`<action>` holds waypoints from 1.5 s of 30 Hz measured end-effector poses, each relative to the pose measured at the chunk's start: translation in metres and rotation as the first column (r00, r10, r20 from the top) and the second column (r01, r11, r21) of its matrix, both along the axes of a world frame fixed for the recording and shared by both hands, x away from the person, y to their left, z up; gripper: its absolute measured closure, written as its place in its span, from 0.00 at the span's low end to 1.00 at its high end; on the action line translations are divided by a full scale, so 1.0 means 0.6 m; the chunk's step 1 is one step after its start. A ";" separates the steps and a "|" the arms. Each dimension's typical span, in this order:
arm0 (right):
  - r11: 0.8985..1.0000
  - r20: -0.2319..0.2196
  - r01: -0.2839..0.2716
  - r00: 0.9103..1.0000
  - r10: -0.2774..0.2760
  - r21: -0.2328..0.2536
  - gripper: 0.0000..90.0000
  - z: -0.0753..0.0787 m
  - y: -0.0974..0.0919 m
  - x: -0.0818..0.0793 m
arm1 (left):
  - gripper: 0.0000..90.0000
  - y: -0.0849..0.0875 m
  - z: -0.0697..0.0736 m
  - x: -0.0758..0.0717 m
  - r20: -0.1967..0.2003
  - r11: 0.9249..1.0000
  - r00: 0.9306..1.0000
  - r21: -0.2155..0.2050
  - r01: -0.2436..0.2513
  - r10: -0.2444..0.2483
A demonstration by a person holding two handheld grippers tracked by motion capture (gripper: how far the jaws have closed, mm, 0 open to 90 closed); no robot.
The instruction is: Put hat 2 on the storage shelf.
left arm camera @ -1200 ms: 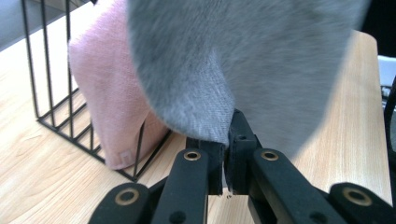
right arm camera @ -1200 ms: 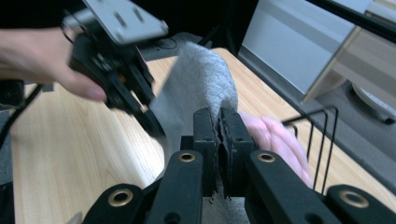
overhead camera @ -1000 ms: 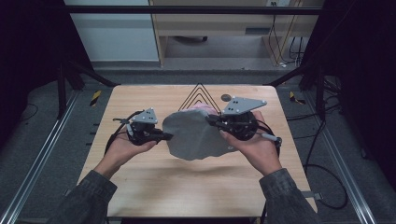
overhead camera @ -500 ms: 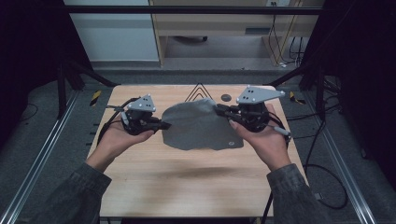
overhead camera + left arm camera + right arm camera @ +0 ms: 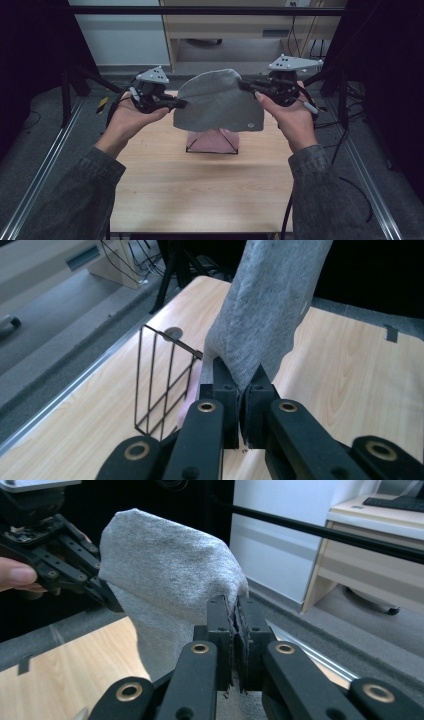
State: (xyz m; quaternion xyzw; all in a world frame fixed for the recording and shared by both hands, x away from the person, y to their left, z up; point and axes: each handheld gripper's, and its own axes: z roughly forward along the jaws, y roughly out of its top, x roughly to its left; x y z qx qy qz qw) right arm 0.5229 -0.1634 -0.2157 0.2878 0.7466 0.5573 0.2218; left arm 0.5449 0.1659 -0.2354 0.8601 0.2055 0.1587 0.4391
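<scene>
The left tool (image 5: 181, 104) and the right tool (image 5: 244, 84) are each clenched on an edge of a grey knitted beanie (image 5: 217, 102), which hangs stretched between them, above the wooden counter (image 5: 200, 185). Under it stands a black wire frame (image 5: 212, 141) with pink cloth (image 5: 210, 140) inside.

grey cloth (image 5: 218, 102) lifted (off table), wire rack (image 5: 212, 141) apparently uncovered
</scene>
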 end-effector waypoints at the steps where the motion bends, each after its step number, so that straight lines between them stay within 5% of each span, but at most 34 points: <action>1: 1.000 0.002 0.006 1.000 -0.006 0.005 0.96 0.002 -0.001 0.003 | 0.97 -0.001 0.004 0.002 0.011 1.000 1.000 0.004 -0.012 0.012; 11: 0.998 0.021 0.042 0.999 -0.043 0.037 0.96 0.004 0.002 0.025 | 0.97 -0.002 0.007 0.031 0.018 0.997 0.998 -0.054 -0.051 0.052; 17: 0.998 0.043 0.054 0.998 -0.055 0.040 0.96 0.009 -0.004 0.041 | 0.97 -0.012 0.017 0.037 0.070 0.996 0.995 -0.042 -0.073 0.075; 32: 0.991 0.050 0.094 0.994 -0.099 0.095 0.96 0.007 0.003 0.114 | 0.97 -0.018 0.019 0.093 0.085 0.977 0.981 -0.140 -0.163 0.176; 45: 0.991 0.000 0.114 0.994 -0.114 0.072 0.96 -0.044 0.004 0.153 | 0.97 -0.022 -0.035 0.118 0.068 0.979 0.982 -0.110 -0.170 0.178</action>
